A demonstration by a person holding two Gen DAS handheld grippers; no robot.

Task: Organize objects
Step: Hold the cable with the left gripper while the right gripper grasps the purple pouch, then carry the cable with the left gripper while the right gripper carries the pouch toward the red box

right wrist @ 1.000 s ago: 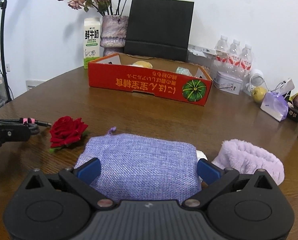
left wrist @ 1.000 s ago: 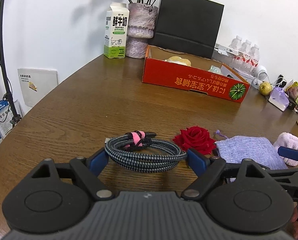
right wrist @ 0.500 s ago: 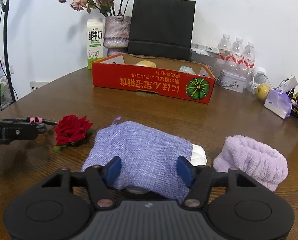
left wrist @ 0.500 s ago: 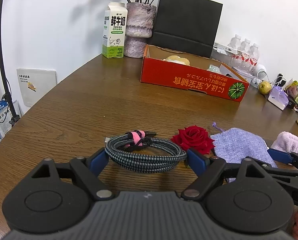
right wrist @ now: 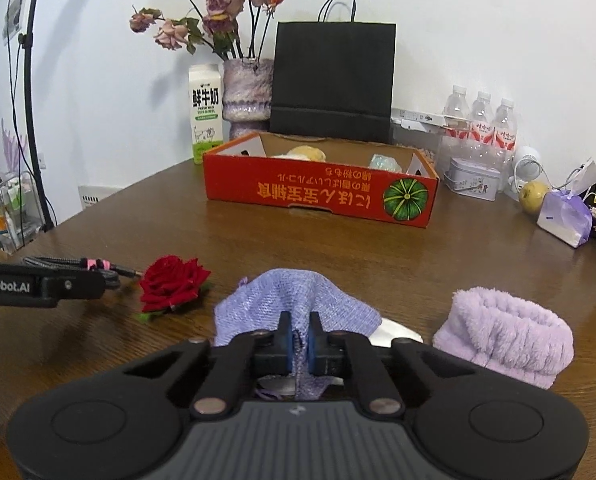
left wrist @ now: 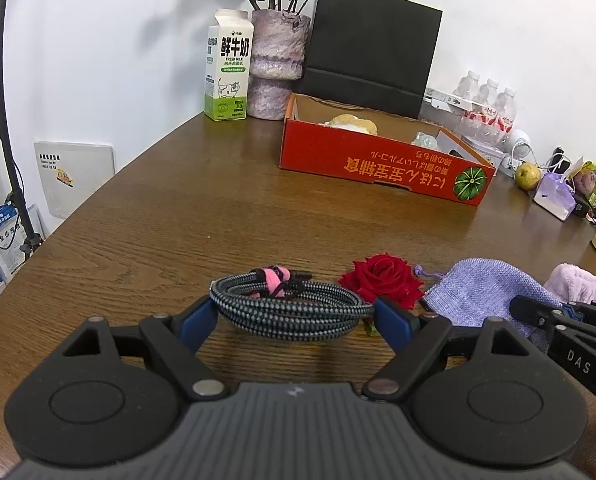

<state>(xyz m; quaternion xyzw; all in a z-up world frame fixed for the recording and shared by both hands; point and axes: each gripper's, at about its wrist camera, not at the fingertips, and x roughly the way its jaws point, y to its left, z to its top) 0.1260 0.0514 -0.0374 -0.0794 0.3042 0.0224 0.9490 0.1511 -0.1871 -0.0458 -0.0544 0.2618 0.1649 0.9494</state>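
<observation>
Lilac cloth pouch (right wrist: pixel 294 304) pinched in the right claw (right wrist: pixel 299 343) — left claw (left wrist: pixel 296 316) spread around one braided cable coil (left wrist: pixel 286 306), one red rose (left wrist: pixel 384 280) beside.

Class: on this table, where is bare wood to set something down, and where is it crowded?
Bare wood: the wide stretch between the red box and the rose, and left of the coiled cable. Crowded: the near row of cable, rose, lilac pouch, fluffy band, and the right edge by the bottles.

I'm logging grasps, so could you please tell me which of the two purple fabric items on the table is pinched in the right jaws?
The woven lilac pouch, bunched between them; the fluffy band lies untouched beside it.
</observation>
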